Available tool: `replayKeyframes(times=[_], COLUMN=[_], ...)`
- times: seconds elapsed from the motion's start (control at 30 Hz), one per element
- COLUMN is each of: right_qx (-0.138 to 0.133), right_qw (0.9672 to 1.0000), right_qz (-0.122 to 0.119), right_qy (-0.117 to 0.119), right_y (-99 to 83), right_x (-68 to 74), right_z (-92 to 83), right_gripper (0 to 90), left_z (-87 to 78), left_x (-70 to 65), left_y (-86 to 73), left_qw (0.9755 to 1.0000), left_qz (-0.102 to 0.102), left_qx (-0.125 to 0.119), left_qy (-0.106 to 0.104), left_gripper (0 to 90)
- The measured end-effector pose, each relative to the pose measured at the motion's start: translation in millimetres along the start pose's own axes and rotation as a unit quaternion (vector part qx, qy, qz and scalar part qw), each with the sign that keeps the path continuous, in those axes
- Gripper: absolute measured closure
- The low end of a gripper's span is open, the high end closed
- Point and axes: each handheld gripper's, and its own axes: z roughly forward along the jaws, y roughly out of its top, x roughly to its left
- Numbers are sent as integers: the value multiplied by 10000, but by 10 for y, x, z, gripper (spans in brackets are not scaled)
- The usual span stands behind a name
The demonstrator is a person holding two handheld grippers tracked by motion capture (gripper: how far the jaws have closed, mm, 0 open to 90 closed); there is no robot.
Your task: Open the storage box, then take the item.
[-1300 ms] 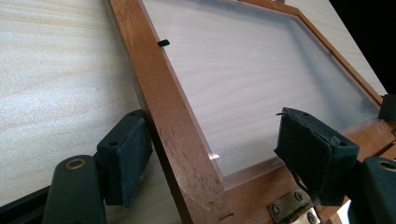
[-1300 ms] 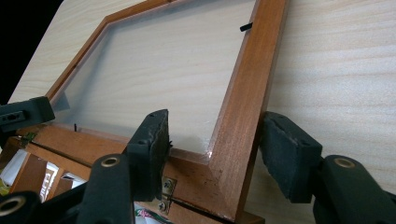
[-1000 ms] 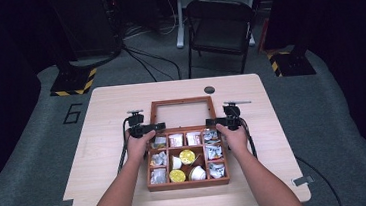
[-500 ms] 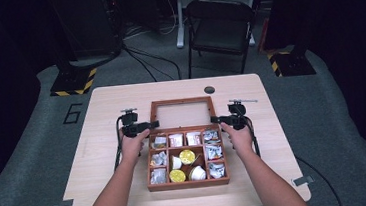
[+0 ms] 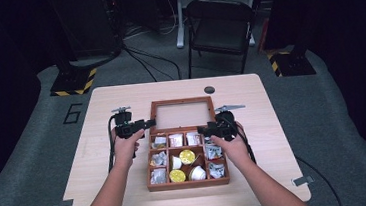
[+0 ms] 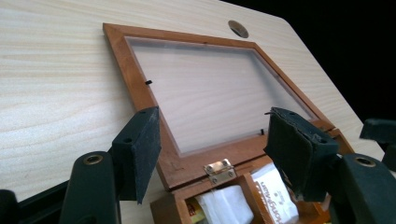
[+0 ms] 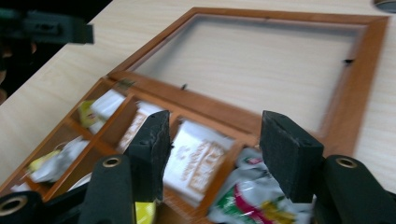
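A pale wooden table [image 5: 129,198] stands on a grey floor [image 5: 20,162] marked with the number six [image 5: 73,113]. Beyond the table sits a black folding chair [image 5: 220,27]. Black cables [image 5: 149,60] trail across the floor, and two yellow-and-black striped bases [image 5: 74,82] flank the space. The surroundings are dark.

Bare forearms, no sleeves; each hand grips a black two-jaw gripper, left [image 5: 145,122] and right [image 5: 204,129]; brass-ringed screw holes; black cables trailing.
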Motion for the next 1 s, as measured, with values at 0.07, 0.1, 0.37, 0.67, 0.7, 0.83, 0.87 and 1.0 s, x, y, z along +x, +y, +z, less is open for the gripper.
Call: replayKeyframes(times=[0.07, 0.1, 0.37, 0.67, 0.7, 0.83, 0.87, 1.0], right_qx=[69, 89, 331, 625, 646, 782, 836, 887], right_qw=[9999, 9999, 9973, 9954, 9950, 9931, 9928, 9917], right_qz=[-71, -75, -629, -626, -655, -795, -779, -873], right_qy=[49, 95, 203, 370, 395, 377, 364, 320], right_y=[-36, -67, -253, -466, -475, -524, -532, -533], right_x=[59, 107, 420, 528, 529, 560, 575, 579], right_z=[-6, -12, 17, 105, 116, 170, 184, 237], right_gripper=[428, 419, 394, 381, 372, 363, 362, 350], left_z=[-47, -63, -143, -197, -199, -192, -186, -189], left_x=[-16, -31, -69, -92, -96, -97, -90, -66], left_y=[4, 4, 19, 4, -2, -33, -37, -45], left_qw=[9999, 9999, 9996, 9994, 9994, 9991, 9990, 9990], left_qz=[26, -10, 115, 327, 331, 422, 443, 428], left_qx=[-76, -83, -187, -97, -80, -30, -16, 4], left_qy=[-84, -109, -157, -76, -76, -72, -91, -99], left_gripper=[350, 350, 350, 346, 344, 342, 342, 342])
